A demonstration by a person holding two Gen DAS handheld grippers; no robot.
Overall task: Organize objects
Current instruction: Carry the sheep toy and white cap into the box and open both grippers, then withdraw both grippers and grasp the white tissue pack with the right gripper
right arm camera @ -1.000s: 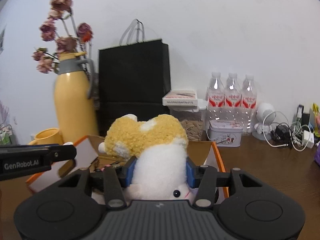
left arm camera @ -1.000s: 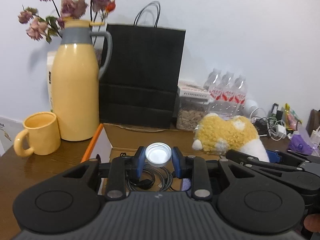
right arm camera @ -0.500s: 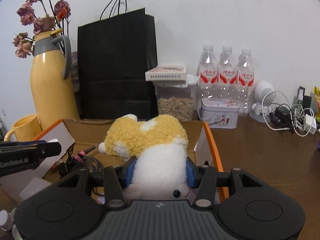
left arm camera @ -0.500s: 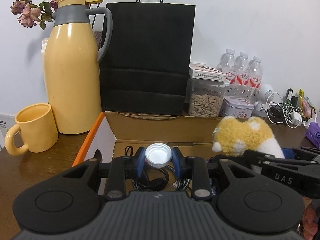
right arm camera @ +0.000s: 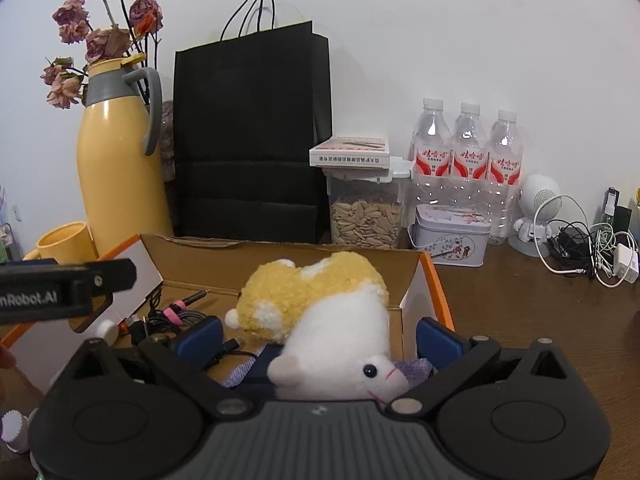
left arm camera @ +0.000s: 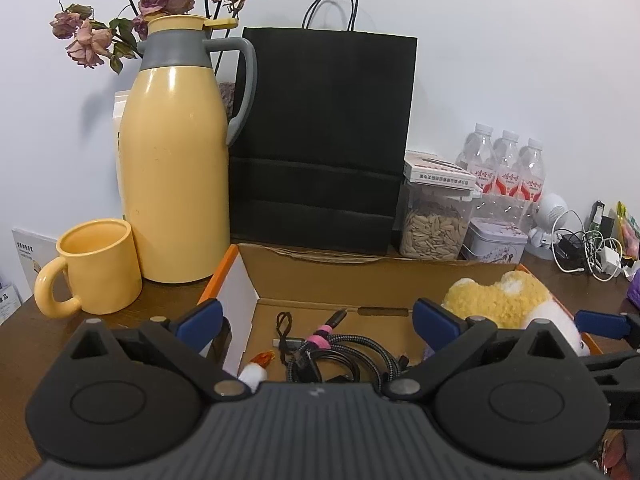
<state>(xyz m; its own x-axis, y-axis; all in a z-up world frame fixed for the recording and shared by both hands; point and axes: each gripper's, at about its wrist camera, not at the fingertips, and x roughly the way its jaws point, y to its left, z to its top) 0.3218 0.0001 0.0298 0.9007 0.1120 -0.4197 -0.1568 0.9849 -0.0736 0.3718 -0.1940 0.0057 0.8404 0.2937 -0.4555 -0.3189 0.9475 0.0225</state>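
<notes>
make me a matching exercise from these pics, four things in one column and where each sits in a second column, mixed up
Things:
1. plush toy
2. yellow mug
3. white booklet
4. patterned tin

Places:
A. on top of the seed jar
B. inside the cardboard box
C. in front of the water bottles
D. on the table beside the yellow thermos

Pairs: 1-B, 2-D, 3-A, 4-C
</notes>
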